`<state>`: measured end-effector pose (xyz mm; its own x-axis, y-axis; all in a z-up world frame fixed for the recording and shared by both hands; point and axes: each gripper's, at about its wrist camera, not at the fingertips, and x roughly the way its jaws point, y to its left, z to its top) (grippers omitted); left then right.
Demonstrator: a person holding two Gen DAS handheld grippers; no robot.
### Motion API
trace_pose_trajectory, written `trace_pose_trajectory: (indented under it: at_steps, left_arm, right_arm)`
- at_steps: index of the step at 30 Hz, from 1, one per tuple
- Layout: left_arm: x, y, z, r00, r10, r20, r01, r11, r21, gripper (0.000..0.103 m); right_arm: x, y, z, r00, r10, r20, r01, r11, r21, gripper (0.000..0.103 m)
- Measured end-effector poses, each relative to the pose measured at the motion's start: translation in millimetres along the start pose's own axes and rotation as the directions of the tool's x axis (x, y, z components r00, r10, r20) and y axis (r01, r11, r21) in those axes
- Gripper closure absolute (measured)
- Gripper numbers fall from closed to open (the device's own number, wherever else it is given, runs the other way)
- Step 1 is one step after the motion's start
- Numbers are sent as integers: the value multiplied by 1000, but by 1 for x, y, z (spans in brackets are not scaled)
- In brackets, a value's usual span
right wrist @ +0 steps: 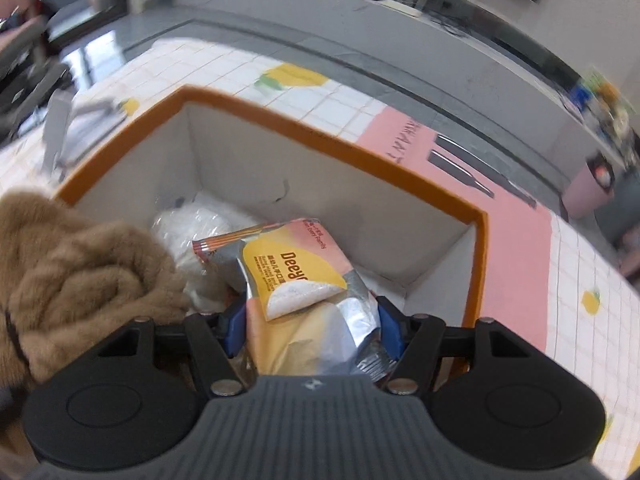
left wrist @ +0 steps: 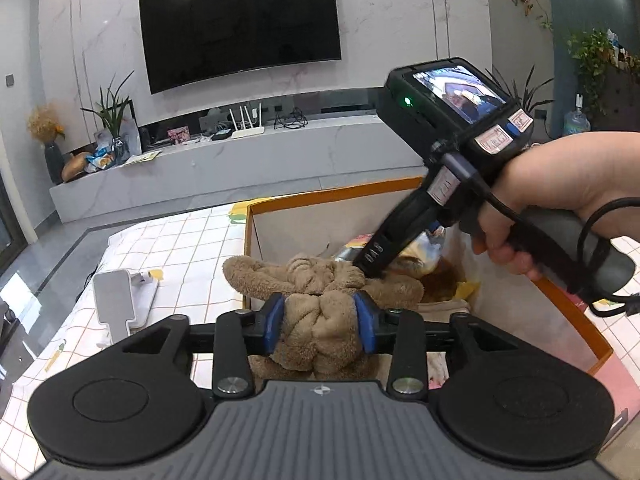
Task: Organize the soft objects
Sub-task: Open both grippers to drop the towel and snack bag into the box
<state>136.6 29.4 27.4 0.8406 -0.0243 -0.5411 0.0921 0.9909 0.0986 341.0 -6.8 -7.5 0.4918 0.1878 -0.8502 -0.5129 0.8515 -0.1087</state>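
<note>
Left hand-held gripper (left wrist: pixel 320 326) clamps fuzzy tan plush fabric (left wrist: pixel 320 292) over orange-rimmed white box (right wrist: pixel 320 136); right hand-held gripper (right wrist: pixel 310 330) grips crinkly yellow-pink foil pouch (right wrist: pixel 304 280) inside, prob. both for stowing.

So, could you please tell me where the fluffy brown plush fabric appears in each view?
Left wrist: bottom centre, between the left tongs' blue pads, fluffy brown plush fabric.
Right wrist: left edge, beside the box.
Shared landmark: orange-rimmed white box.
</note>
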Motion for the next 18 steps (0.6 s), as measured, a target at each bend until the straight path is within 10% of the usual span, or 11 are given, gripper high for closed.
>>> trace_pose_trajectory:
  at_steps: [4, 12, 18]
  left_arm:
    - [-8, -3, 2, 998, -13, 60, 12, 1000, 27, 14]
    - [-26, -9, 15, 990, 54, 130, -54, 999, -7, 10]
    - [-49, 2, 33, 989, 20, 146, -9, 997, -73, 10]
  right_arm:
    - [-8, -2, 1, 999, 13, 32, -14, 1000, 23, 35]
    - [-69, -14, 6, 980, 12, 200, -39, 991, 130, 22]
    - [-153, -37, -23, 905, -110, 410, -16, 956, 292, 11]
